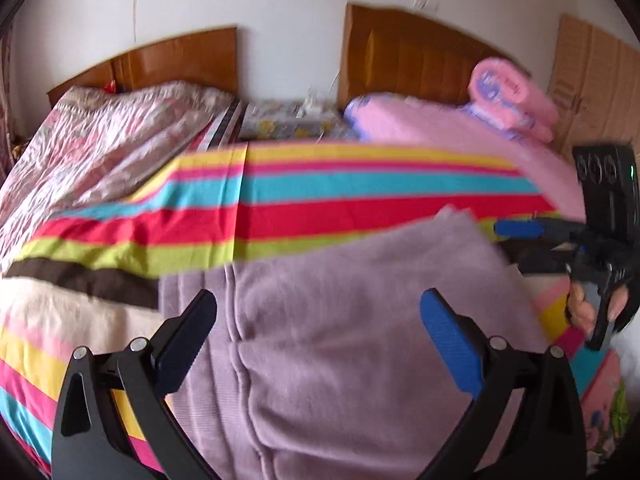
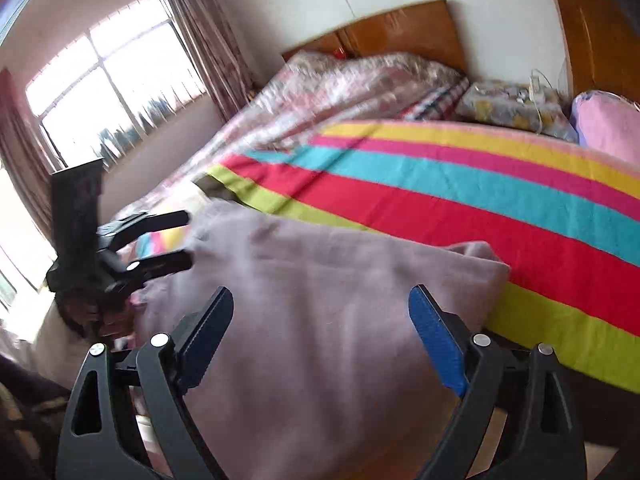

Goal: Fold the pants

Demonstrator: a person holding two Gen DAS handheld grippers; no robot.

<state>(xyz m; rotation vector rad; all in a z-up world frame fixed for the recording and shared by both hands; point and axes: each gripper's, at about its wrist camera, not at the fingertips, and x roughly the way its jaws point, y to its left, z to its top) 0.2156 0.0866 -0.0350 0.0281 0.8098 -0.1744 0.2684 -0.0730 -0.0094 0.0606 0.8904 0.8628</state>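
Both hand-held grippers, left (image 1: 318, 336) and right (image 2: 320, 334), gape wide, holding nothing; the mauve fleece pants (image 1: 360, 320) overhang the striped bed's (image 1: 360, 208) near edge, so they could slide off.

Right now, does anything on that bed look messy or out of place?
Not much. The lilac pants lie folded on the striped bedspread, though their far right corner is rumpled and bunched rather than flat. Both grippers, left and right, are open and hold nothing.
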